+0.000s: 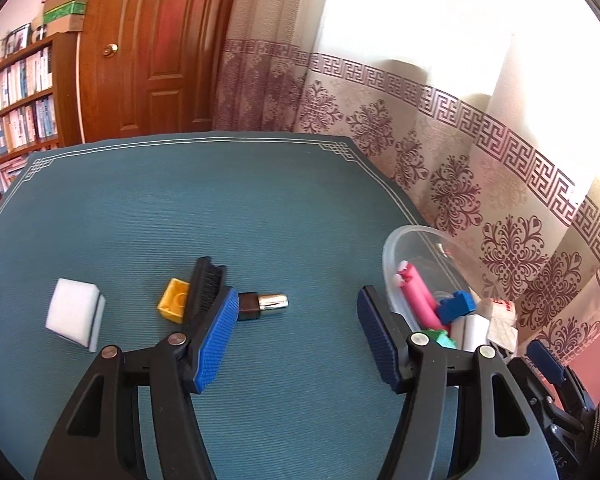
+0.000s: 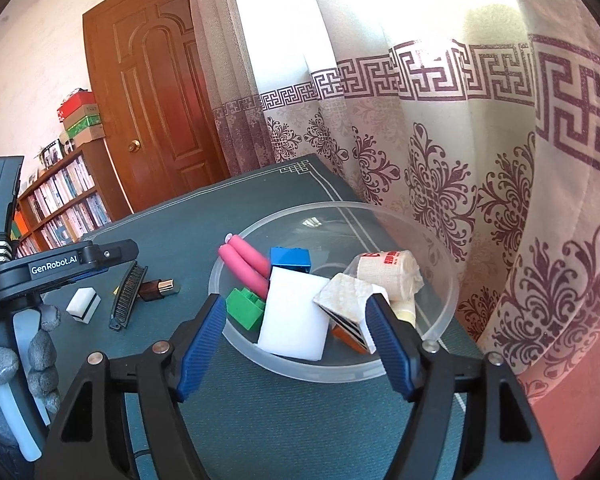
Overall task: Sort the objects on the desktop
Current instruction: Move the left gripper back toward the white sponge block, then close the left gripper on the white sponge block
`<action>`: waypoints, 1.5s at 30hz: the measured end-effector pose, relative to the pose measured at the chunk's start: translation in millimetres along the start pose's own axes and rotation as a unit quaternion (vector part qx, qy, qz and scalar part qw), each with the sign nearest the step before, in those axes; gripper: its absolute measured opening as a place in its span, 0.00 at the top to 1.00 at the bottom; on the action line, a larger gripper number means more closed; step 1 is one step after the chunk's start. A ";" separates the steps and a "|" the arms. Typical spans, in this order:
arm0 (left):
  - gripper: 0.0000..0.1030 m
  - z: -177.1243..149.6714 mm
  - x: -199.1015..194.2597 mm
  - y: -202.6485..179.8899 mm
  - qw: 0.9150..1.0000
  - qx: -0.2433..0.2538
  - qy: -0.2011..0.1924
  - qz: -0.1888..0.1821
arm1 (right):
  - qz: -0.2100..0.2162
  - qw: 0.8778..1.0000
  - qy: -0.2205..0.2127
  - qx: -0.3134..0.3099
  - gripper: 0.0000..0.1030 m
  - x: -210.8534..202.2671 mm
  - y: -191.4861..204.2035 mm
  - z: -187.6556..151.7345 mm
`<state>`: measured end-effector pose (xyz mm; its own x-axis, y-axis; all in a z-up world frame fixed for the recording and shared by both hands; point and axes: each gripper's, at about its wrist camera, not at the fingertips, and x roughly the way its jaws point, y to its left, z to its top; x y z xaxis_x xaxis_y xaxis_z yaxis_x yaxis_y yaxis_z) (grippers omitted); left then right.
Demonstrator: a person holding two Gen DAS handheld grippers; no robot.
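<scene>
Left wrist view showed the left gripper [image 1: 296,320], jaws apart and empty, over the desk [image 1: 180,200]. A white sponge [image 1: 74,318], yellow block [image 1: 174,300], black comb [image 1: 206,286] and lipstick [image 1: 262,304] lay unsorted mid-desk; the bowl [image 1: 396,248] sat near the right edge.

Right wrist view showed the right gripper [image 2: 298,328], jaws apart, gripping nothing, above the bowl's near rim. About half looked sorted. A curtain [image 2: 460,160], door [image 2: 160,100] and bookshelf [image 2: 68,204] stood behind.
</scene>
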<state>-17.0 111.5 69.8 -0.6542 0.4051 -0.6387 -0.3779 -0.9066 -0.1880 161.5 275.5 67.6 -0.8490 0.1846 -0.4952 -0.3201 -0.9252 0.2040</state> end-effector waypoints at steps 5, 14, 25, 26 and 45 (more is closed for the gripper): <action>0.37 0.2 -2.5 27.5 0.999 -0.025 -0.007 0.023 | 0.000 1.000 -0.018 -0.010 0.24 -4.9 13.0 1.6; 0.37 -1.6 -13.4 80.4 0.995 -0.060 -0.020 0.071 | 0.028 0.999 -0.008 -0.037 0.23 5.4 55.4 2.6; 0.37 0.5 -2.6 140.0 0.990 -0.087 -0.011 0.112 | 0.056 0.996 0.032 -0.062 0.22 27.9 106.1 -6.6; 0.37 -0.6 -0.8 144.2 0.989 -0.093 -0.011 0.114 | 0.058 0.996 0.036 -0.065 0.22 30.1 110.2 -7.9; 0.27 -15.4 19.1 164.9 0.988 -0.128 0.012 0.088 | 0.070 0.991 0.085 -0.074 0.22 60.1 144.0 -26.1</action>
<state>-81.8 -32.0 15.1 -0.6787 0.2379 -0.6948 -0.0789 -0.9642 -0.2531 75.3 144.8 45.1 -0.7937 0.0032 -0.6084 -0.1270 -0.9788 0.1605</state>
